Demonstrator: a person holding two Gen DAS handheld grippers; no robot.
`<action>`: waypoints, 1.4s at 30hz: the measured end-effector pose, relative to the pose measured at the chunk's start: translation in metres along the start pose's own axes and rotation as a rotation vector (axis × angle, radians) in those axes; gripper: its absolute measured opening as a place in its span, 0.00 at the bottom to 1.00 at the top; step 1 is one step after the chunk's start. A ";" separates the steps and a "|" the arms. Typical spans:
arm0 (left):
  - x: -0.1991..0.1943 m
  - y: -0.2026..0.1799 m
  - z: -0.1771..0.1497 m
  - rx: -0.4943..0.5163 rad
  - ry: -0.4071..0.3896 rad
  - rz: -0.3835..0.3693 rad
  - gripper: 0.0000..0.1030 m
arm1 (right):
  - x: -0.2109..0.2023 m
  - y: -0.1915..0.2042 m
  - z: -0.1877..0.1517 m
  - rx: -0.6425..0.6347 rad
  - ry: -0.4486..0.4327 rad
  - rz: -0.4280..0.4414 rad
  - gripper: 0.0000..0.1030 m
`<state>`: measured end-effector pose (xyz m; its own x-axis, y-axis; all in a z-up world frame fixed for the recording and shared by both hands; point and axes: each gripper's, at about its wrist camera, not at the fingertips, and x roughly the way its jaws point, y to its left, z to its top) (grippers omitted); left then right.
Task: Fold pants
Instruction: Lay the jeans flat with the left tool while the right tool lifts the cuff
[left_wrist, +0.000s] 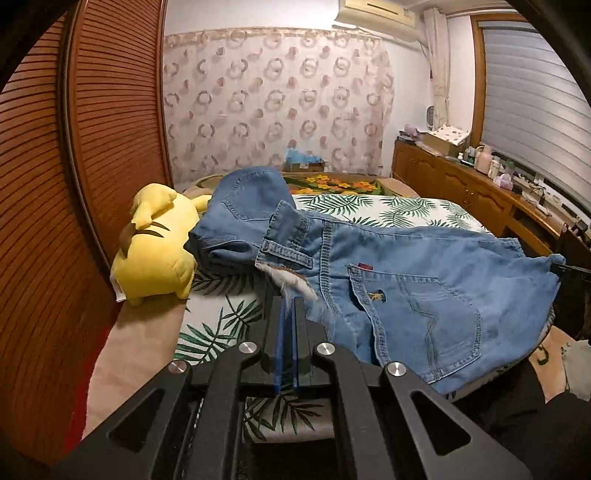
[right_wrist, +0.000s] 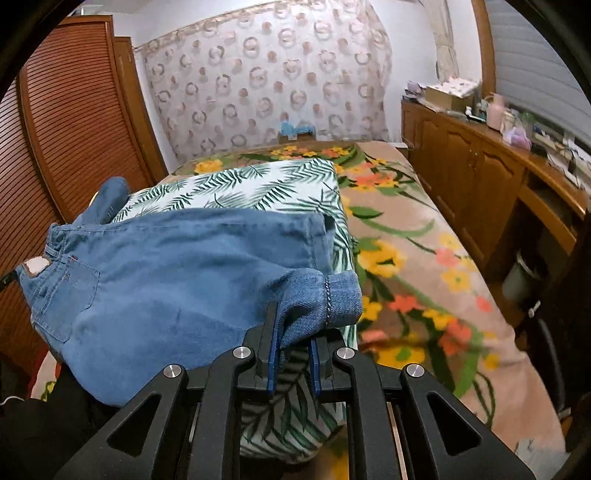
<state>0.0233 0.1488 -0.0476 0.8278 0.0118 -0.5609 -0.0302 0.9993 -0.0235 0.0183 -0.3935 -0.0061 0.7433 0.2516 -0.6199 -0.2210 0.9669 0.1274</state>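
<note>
Blue denim pants lie across a palm-leaf cushion on the bed, back pocket up. My left gripper is shut on the waistband edge, where a white frayed patch shows. In the right wrist view the pants stretch to the left. My right gripper is shut on the rolled leg hem. One leg end is bunched up at the far left of the cushion.
A yellow plush toy lies left of the pants by the brown louvred wardrobe. A floral blanket covers the bed. A wooden cabinet with bottles and clutter runs along the right.
</note>
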 end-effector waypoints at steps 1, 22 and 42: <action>0.001 0.001 -0.001 -0.002 0.000 -0.007 0.03 | 0.000 -0.003 0.000 0.007 0.002 0.003 0.12; 0.060 -0.064 -0.003 0.034 0.084 -0.161 0.78 | -0.018 0.008 -0.010 0.019 0.007 -0.066 0.39; 0.096 -0.092 -0.021 0.069 0.155 -0.135 0.80 | -0.008 0.006 -0.008 0.043 -0.002 -0.057 0.35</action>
<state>0.0942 0.0572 -0.1170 0.7258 -0.1222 -0.6770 0.1178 0.9916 -0.0528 0.0056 -0.3898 -0.0062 0.7551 0.1965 -0.6255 -0.1512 0.9805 0.1255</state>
